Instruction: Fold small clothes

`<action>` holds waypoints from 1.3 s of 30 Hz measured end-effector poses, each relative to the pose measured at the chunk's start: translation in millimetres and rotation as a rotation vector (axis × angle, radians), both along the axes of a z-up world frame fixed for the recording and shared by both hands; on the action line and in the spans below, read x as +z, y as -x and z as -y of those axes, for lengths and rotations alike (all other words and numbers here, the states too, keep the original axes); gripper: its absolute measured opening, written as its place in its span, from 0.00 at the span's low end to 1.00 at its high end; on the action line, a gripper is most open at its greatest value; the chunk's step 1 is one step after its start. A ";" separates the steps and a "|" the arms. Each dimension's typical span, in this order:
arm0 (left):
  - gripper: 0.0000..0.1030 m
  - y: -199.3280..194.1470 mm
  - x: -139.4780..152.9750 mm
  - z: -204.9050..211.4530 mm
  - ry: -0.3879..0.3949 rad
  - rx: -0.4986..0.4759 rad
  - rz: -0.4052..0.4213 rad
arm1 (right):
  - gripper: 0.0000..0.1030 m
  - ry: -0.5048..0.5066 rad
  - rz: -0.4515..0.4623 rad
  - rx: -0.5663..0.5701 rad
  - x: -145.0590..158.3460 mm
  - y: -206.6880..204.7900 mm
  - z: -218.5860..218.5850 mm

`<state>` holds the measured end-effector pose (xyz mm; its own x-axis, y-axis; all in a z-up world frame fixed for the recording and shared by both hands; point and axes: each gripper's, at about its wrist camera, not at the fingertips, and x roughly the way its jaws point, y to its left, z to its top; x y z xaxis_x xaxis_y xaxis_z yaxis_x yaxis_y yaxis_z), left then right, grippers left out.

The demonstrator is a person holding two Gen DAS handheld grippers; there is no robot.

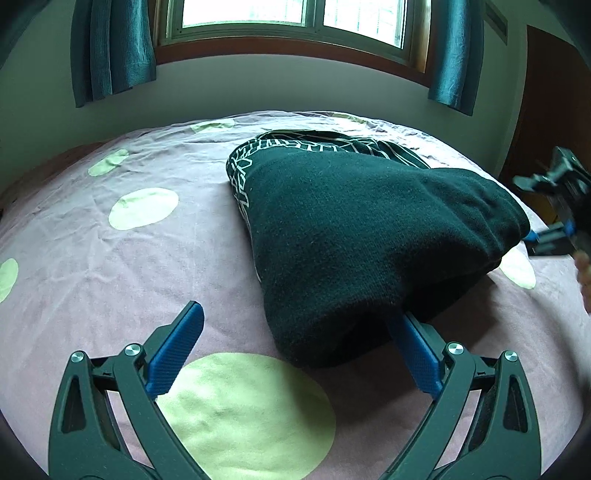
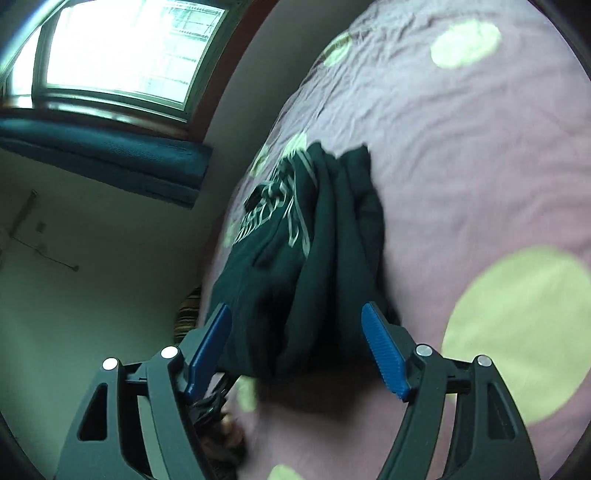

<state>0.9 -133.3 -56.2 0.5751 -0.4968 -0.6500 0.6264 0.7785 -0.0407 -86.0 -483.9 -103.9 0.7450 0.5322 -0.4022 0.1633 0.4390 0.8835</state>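
L fingers: apart, wide. L gripper (image 1: pixel 295 332) low over the sheet; one blue pad (image 1: pixel 176 350) bare, the other tucked under the near edge of the garment (image 1: pixel 369 229). Nothing clamped.

R fingers: apart too. R gripper (image 2: pixel 295 328) straddles the garment's (image 2: pixel 317 251) end; cloth sits between the pads, but whether either pad (image 2: pixel 384 354) touches it can't be told — right wrist view is blurred.

R gripper seen from left view: at the far right edge (image 1: pixel 554 206), beside the garment's right side, partly cut off.

Garment: dark green knit w/ pale printed lettering, lying mid-bed on the sheet (image 1: pixel 110 266). Bundled into a thick, multi-layer stack; plain side up, print showing at the far and left edges.

Fold state: layers visible as ridges in right wrist view, so several folds look done. Shape is lumpy and tapered, not a neat rectangle.

Left to do (judgement): likely a last tidy — square the edges, flatten the bulge, or one more fold-over. Could also be near finished and just being adjusted.

Other clothes: none seen in either view.

Setting: pink sheet w/ pale green dots; window (image 1: pixel 291 14) and teal curtains (image 1: pixel 110 51) beyond.
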 end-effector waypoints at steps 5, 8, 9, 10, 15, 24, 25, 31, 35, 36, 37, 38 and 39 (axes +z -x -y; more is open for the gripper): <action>0.96 15.3 3.2 -1.2 -0.042 0.016 0.066 | 0.70 -0.014 -0.004 0.054 -6.6 -6.9 -19.1; 0.96 11.9 4.4 -3.2 -0.037 0.020 0.051 | 0.26 -0.043 0.017 0.081 -10.8 -26.1 -22.9; 0.96 9.2 4.2 -3.2 -0.036 0.022 0.044 | 0.25 -0.039 0.013 0.097 -7.2 -31.4 -25.0; 0.96 7.2 4.3 -2.8 -0.040 0.026 0.040 | 0.23 0.004 0.022 0.099 2.6 -33.5 -25.6; 0.96 -0.9 6.8 0.2 -0.021 0.035 0.017 | 0.20 0.287 0.206 0.086 79.5 -15.6 -34.2; 0.96 -38.9 -24.6 -17.2 0.055 0.077 -0.251 | 0.20 0.098 0.050 0.029 -30.0 -15.4 8.5; 0.96 -36.6 -22.9 -16.8 0.052 0.072 -0.238 | 0.20 0.093 0.056 0.028 -31.1 -15.6 8.2; 0.96 -17.0 -8.1 -30.5 0.103 0.018 -0.208 | 0.24 0.088 0.062 0.033 -33.5 -11.2 7.7; 0.96 -5.4 17.1 -42.8 0.175 0.001 -0.186 | 0.26 0.072 0.071 0.031 -40.7 -13.5 12.1; 0.96 -1.4 28.0 -45.8 0.202 -0.008 -0.174 | 0.26 0.069 0.073 0.031 -41.8 -13.6 11.7; 0.96 0.1 37.3 -46.6 0.224 -0.015 -0.160 | 0.26 0.064 0.074 0.031 -42.8 -13.6 11.5; 0.96 0.3 45.4 -45.6 0.241 -0.020 -0.151 | 0.27 0.060 0.076 0.032 -43.4 -12.9 11.7; 0.96 -2.1 52.5 -40.9 0.254 -0.032 -0.149 | 0.27 0.056 0.078 0.033 -44.1 -12.3 11.7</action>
<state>2.9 -92.4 -3.7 0.4640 -0.6708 -0.5786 0.6225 0.7116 -0.3257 -73.7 -495.5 -148.0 0.7579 0.5352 -0.3730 0.0795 0.4918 0.8671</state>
